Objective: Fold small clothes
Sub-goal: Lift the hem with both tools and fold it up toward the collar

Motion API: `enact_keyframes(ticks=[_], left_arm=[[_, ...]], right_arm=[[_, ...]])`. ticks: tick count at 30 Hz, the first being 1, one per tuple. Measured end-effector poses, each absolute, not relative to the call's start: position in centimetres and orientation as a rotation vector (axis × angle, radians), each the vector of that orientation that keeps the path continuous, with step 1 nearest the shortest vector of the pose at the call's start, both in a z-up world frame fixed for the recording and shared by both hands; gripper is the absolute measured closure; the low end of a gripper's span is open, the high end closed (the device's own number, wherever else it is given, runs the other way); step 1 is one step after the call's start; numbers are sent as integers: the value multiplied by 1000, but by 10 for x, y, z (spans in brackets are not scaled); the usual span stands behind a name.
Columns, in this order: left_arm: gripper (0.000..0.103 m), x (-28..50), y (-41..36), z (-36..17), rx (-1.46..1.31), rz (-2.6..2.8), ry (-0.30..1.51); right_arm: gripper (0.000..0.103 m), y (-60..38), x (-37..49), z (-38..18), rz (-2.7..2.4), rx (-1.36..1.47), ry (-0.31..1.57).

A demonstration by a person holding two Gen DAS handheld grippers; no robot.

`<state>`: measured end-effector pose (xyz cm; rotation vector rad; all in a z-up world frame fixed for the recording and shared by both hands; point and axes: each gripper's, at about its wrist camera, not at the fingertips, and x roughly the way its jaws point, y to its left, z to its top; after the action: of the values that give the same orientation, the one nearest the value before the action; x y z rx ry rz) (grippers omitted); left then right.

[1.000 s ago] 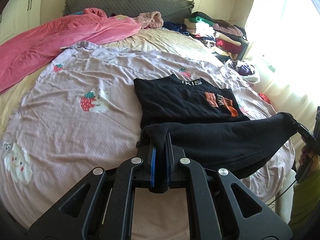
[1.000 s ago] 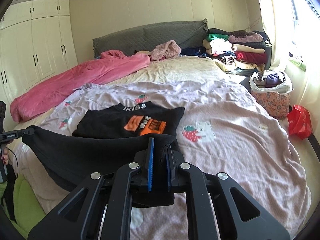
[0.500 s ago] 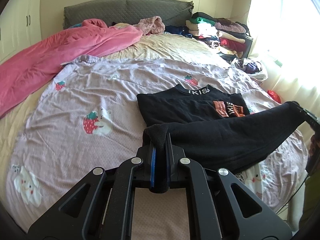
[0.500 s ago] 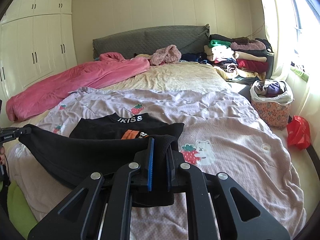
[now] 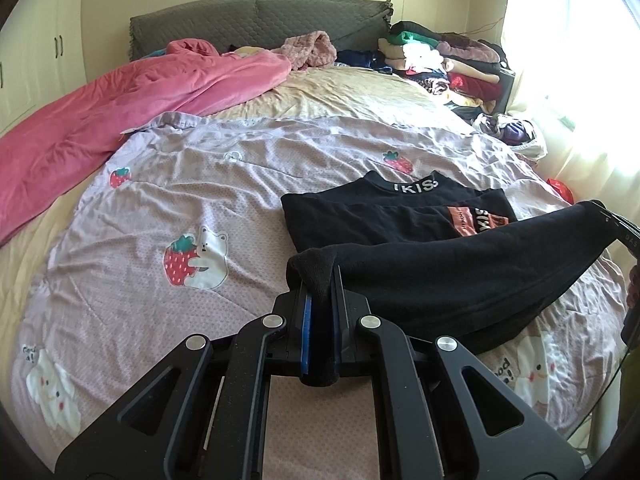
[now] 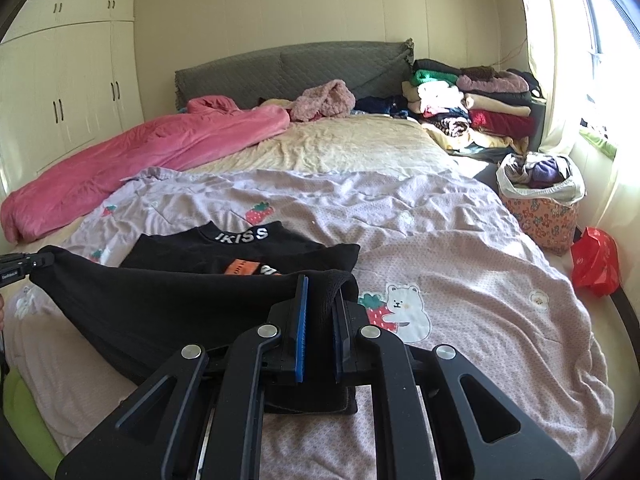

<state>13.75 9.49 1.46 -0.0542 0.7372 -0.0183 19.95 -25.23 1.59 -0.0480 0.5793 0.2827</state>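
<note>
1. A bedroom, seen from two cameras that look forward along the two tools a person holds, one in each hand.
2. The left tool (image 5: 320,292) is clamped narrow on the near left corner of a black garment (image 5: 440,272), with a bunch of fleecy cloth pinched between its blue pads.
3. The right tool (image 6: 320,304) is clamped narrow on the near right corner of the same black garment (image 6: 168,304), with the hem band pressed between its pads.
4. The cloth hangs stretched between the two tools, lifted above the near edge of the bed (image 6: 500,288), and sags in the middle.
5. The far half of the garment lies flat on the bed cover, with a white-lettered collar (image 6: 242,235) at the far end and an orange patch (image 6: 240,268) partly hidden behind the raised hem.
6. The bed cover (image 5: 200,184) is pale lilac, printed with strawberries and white bears, and wrinkled.
7. A pink blanket (image 5: 120,108) lies heaped along the far left side of the bed.
8. A grey padded headboard (image 6: 292,68) stands at the far end, with a fuzzy pink garment (image 6: 324,100) in front of it.
9. A stack of folded clothes (image 6: 472,108) sits at the far right by the window.
10. A flowered basket (image 6: 540,208) full of cloth stands to the right of the bed, with a red bag (image 6: 596,260) nearer beside it.
11. Cream wardrobe doors (image 6: 72,80) fill the left wall.
</note>
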Motion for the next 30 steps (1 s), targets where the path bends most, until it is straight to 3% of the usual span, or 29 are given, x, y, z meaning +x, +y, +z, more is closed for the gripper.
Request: enact_keyframes(ticks=[25, 30], left_arm=[[100, 221, 110, -32, -72, 36, 824], [94, 219, 109, -40, -68, 42, 823]], right_arm=[[93, -225, 295, -48, 139, -95, 736], [91, -223, 298, -57, 140, -98, 758]])
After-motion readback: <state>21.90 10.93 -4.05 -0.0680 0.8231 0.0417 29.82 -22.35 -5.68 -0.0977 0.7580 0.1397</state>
